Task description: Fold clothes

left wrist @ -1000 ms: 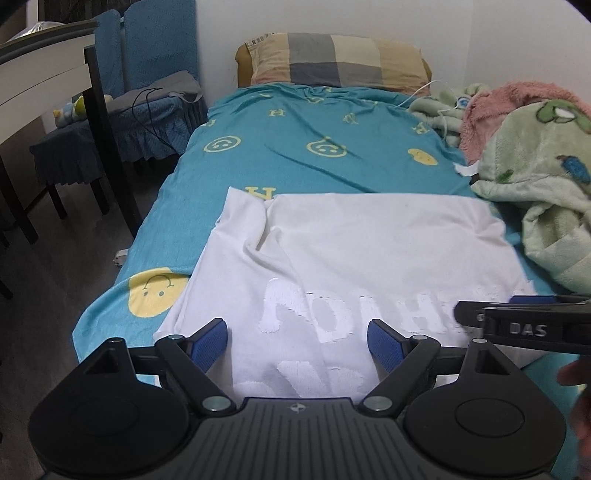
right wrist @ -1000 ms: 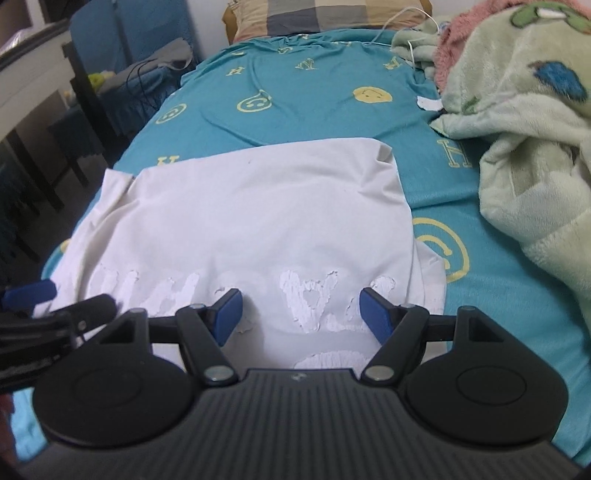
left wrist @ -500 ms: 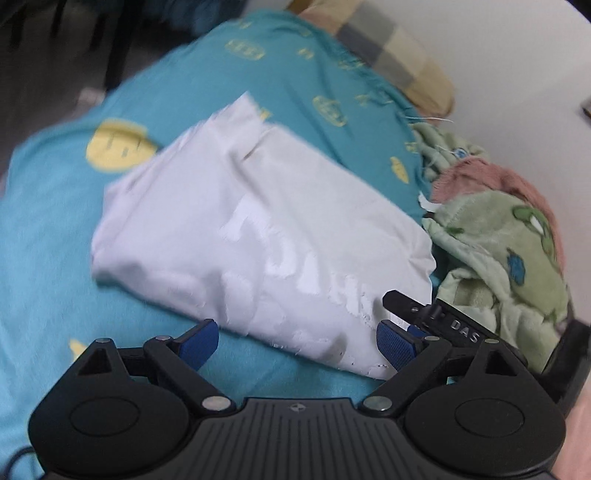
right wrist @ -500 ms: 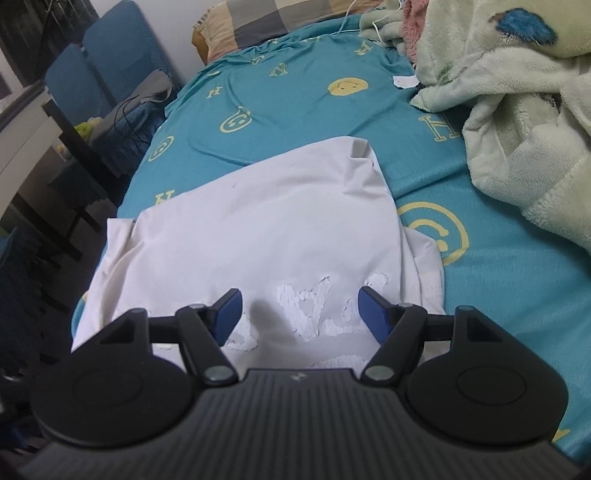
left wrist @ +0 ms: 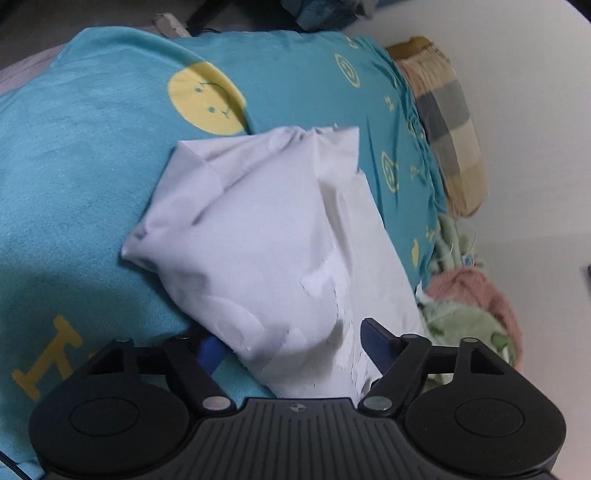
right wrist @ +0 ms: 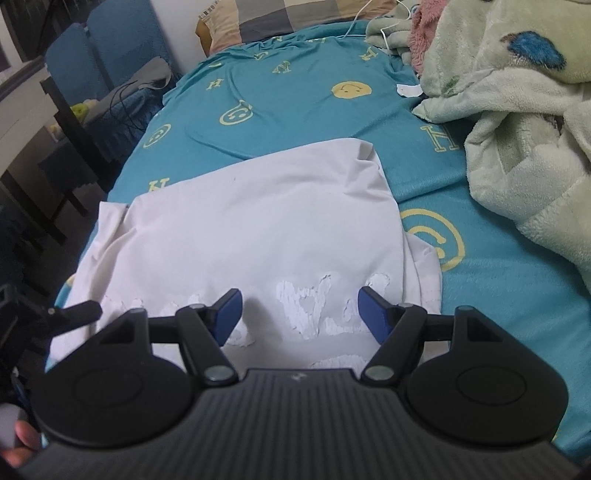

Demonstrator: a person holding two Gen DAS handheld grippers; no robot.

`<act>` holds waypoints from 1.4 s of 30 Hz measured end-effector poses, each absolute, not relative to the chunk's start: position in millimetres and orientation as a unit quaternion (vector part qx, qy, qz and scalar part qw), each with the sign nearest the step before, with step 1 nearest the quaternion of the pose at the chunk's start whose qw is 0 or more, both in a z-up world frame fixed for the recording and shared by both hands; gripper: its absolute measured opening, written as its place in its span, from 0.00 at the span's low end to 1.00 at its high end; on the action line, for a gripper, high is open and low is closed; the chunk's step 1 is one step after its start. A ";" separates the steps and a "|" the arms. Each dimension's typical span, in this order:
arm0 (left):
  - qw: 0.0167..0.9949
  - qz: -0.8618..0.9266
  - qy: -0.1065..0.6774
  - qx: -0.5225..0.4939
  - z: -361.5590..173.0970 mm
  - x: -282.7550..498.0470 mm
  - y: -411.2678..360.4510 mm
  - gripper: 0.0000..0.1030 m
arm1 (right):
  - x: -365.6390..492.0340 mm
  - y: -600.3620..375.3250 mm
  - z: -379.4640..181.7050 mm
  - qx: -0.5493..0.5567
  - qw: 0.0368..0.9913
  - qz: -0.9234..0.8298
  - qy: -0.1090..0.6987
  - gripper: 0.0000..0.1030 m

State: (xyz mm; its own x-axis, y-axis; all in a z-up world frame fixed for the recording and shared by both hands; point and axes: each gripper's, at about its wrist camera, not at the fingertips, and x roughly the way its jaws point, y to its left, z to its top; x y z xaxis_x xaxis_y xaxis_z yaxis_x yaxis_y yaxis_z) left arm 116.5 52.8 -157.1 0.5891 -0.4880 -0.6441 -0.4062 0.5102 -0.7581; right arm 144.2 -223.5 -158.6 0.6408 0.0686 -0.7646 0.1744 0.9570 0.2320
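On the teal bedsheet (right wrist: 295,92) lies the folded white shirt (right wrist: 258,229), near the bed's foot. Tilted sideways at the shirt's near left edge, the left gripper (left wrist: 291,347) has its jaws spread wide, with cloth bunched between them. Level over the near hem, the right gripper (right wrist: 299,314) gapes wide too, holding nothing. Green blankets (right wrist: 517,110) are heaped at right.

A teal bedsheet (right wrist: 295,122) printed with yellow smiley faces and letters covers the bed. A plaid pillow (right wrist: 280,16) lies at its head, a pale green fleece blanket (right wrist: 517,122) heaped along one side (pink fleece (right wrist: 424,26) behind it). Blue chairs (right wrist: 99,55) stand beside the bed.
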 end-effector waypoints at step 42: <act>0.798 -0.037 0.407 -0.444 -134.9 114.3 47.1 0.28 | 101.5 -214.8 -199.4 0.585 0.674 0.126 0.434 0.71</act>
State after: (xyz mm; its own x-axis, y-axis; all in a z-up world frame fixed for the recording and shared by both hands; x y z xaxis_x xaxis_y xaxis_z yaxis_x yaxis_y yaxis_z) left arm 114.3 47.1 -134.9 0.6661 -0.4206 -0.6160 -0.3014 0.6037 -0.7381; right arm 101.5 -214.8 -199.4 0.5919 0.6776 -0.4365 0.3369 0.2841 0.8977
